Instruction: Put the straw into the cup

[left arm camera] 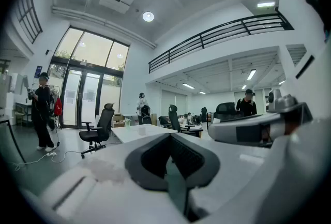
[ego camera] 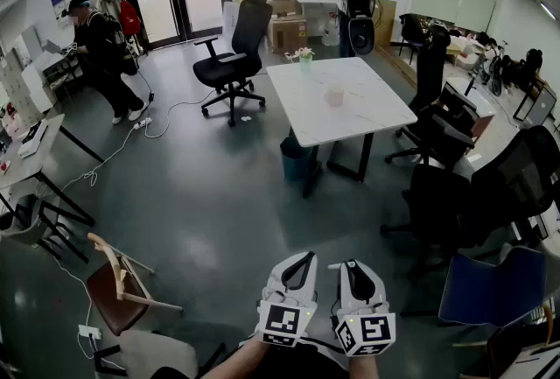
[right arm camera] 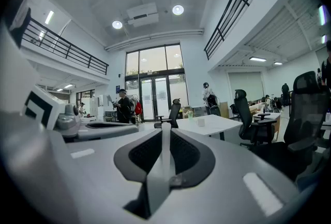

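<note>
The cup [ego camera: 335, 95] is a small pale one standing on the white table [ego camera: 367, 119] far ahead across the room; it also shows tiny in the right gripper view as the cup [right arm camera: 200, 122]. Both grippers are held side by side close to my body, well short of the table. My right gripper [ego camera: 350, 263] is shut on a thin white straw [right arm camera: 165, 151], which stands upright between its pads. My left gripper [ego camera: 302, 256] is shut with nothing between its fingers [left arm camera: 155, 155].
A small vase with flowers [ego camera: 305, 59] stands at the table's far end. A black office chair [ego camera: 232, 53] is left of the table and a bin [ego camera: 296, 160] under it. Black chairs [ego camera: 446, 202] line the right. A tipped wooden chair [ego camera: 122, 281] and floor cables lie left. Two people [ego camera: 105, 53] stand far off.
</note>
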Demonstrator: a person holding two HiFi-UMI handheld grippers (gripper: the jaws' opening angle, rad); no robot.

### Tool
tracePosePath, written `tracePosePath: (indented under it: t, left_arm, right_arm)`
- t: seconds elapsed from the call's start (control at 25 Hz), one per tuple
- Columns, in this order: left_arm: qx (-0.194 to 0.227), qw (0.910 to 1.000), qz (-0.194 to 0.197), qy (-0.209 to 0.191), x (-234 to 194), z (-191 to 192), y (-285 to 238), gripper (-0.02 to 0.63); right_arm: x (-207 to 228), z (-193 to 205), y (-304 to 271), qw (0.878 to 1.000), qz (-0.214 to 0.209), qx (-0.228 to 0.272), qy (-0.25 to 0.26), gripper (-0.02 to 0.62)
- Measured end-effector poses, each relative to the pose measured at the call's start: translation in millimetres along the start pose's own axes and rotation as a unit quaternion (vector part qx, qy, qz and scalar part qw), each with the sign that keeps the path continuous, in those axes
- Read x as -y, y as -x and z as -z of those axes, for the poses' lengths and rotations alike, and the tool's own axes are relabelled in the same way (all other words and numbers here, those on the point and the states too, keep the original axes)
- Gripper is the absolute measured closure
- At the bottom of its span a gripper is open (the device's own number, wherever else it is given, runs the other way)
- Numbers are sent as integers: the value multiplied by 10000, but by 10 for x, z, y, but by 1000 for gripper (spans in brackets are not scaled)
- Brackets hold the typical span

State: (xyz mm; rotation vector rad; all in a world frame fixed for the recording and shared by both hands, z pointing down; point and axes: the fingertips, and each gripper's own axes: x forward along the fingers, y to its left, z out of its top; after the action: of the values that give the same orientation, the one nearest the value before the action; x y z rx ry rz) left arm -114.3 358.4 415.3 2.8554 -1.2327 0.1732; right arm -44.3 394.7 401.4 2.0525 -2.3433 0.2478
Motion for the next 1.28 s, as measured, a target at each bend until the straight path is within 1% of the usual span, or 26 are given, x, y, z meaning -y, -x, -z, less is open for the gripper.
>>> tracePosePath:
  t: [0.24,0.68,0.88,1.0,1.12,1.28]
  left_arm:
    - [-13,10000,0,-30,82,-7,-32,604]
    - [-66,9999,-2,-110,254,21,-66,604]
    - [-96,9993,-329,-139,89,-4,-28,604]
    - [-160,9987,-454,-166,38,3,7,604]
    - [-174,9983,-539,-166,10,20,8,604]
    - [-94,9984,-529,-180,27,-21,-97,604]
  right_arm:
    - [133,13,39,9998,64,71,-177,548]
    - [332,57,129,9994,24,143,-320,548]
    - [399,75,85,9989,-52,167,-442,548]
    - [411,77,48,9985,-131,165,-501,548]
    - [405,77,12,9984,-219,190,-491,548]
    - [471,59,-41,9984,-248,221,-458,548]
